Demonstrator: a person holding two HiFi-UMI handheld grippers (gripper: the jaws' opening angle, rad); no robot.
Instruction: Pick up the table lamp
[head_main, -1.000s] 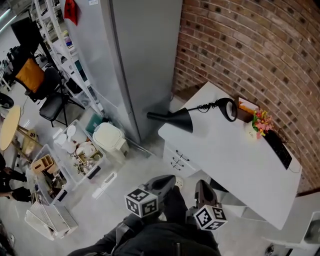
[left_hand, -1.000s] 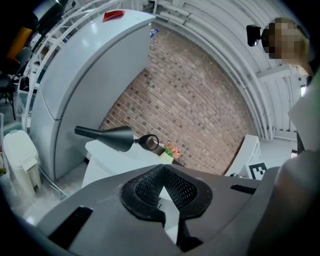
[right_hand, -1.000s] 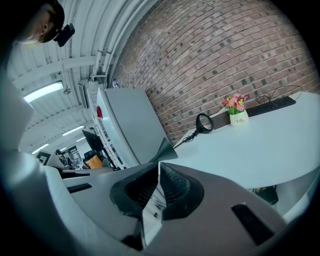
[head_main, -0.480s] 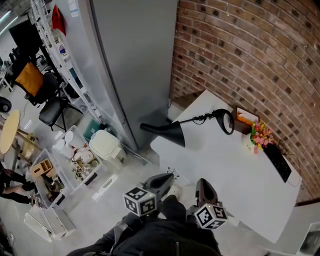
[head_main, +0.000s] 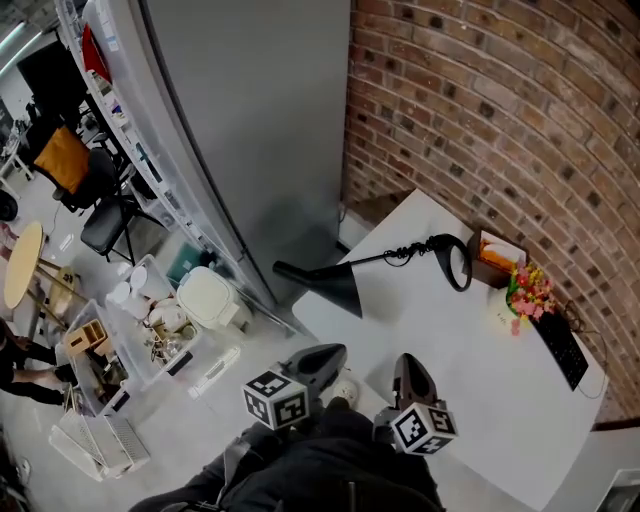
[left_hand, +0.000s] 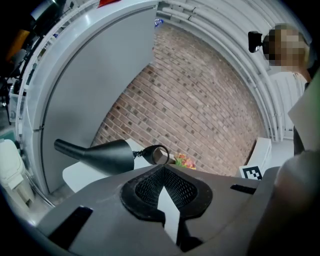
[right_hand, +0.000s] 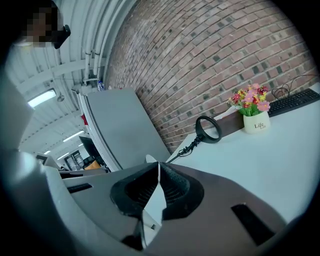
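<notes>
L claw (head_main: 322, 356) and R claw (head_main: 408, 366) are both closed tight w/ nothing betw. the pads, held side by side low in the head view and well apart from the table lamp (head_main: 385, 258). The lamp, black, lies across the white desk (head_main: 470, 390) at abt 12 o'clock from both claws. Its cone shade pokes past the desk edge at the lamp's 8 o'clock end, and its ring end sits at the 2 o'clock end, near the brick wall (head_main: 500, 120). A flower pot (head_main: 522, 298) stands just at 4 o'clock of the ring, w/ a black keyboard (head_main: 560, 348) further along at 4 o'clock. A tall grey cabinet (head_main: 250, 130) rises at 10 o'clock of the lamp.
</notes>
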